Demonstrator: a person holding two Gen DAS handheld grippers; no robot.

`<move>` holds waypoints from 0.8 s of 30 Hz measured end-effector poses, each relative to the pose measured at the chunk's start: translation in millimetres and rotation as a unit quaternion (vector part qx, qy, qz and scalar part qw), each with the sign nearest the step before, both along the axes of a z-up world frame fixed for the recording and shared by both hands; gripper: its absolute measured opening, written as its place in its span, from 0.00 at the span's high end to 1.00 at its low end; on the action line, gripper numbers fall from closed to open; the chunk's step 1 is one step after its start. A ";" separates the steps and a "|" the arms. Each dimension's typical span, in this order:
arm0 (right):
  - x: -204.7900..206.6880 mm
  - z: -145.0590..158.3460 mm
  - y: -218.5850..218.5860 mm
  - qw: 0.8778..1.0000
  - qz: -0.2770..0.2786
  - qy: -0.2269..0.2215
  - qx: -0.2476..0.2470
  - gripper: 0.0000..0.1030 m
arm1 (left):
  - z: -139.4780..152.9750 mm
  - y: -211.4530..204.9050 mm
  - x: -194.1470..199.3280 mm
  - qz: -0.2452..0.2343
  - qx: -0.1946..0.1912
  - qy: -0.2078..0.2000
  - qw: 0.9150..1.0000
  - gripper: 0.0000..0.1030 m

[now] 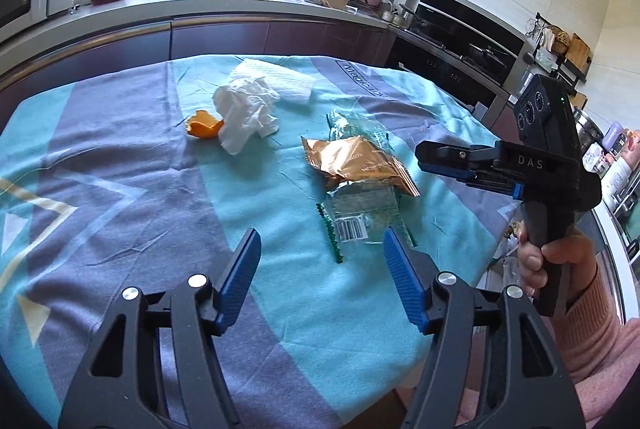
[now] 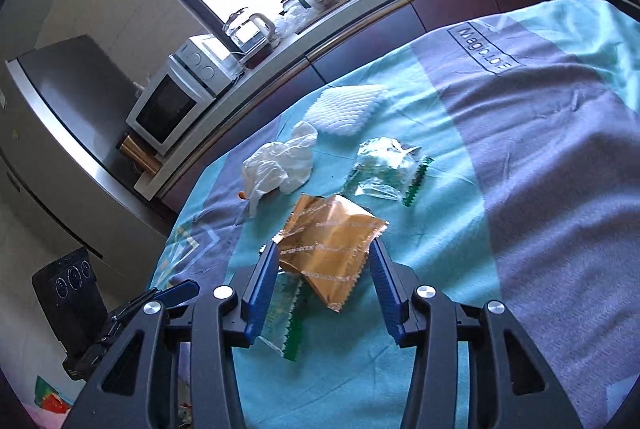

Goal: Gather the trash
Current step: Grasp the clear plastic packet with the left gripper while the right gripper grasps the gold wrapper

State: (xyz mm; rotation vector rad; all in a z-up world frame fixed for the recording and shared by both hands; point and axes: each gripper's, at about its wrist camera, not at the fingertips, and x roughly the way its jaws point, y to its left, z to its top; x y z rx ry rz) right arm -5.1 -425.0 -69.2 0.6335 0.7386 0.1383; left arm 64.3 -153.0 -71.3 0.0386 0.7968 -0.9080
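Nearby, crumpled tissue (image 1: 248,113) partly hides orange peel (image 1: 204,125) beside gold wrapper (image 1: 356,161).

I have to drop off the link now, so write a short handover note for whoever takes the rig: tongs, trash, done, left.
Left tongs: open, empty, above the cloth short of the clear green-edged wrapper.
Right tongs: open, straddling the gold wrapper, pads not pressing it.
On the table cloth: a second clear wrapper, crumpled white tissue, orange peel, white foam pad.
Done: nothing is held; no bin in view.
Left: pick up every piece, probably starting with the gold wrapper.
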 end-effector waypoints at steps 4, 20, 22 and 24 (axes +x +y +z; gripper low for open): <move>-1.4 -11.9 -4.5 1.000 0.001 0.010 0.029 0.50 | -6.7 -19.6 1.8 -0.019 0.007 0.016 1.000 0.39; 17.0 -22.6 6.4 0.997 0.023 0.003 0.072 0.56 | -27.6 -65.4 14.4 -0.032 0.031 0.069 0.997 0.41; 17.3 -24.0 6.3 0.997 0.025 0.004 0.075 0.66 | -27.9 -65.1 15.7 -0.027 0.033 0.070 0.997 0.51; 16.5 -24.6 7.0 0.997 0.024 0.004 0.073 0.69 | -28.1 -63.1 17.0 -0.021 0.030 0.073 0.997 0.54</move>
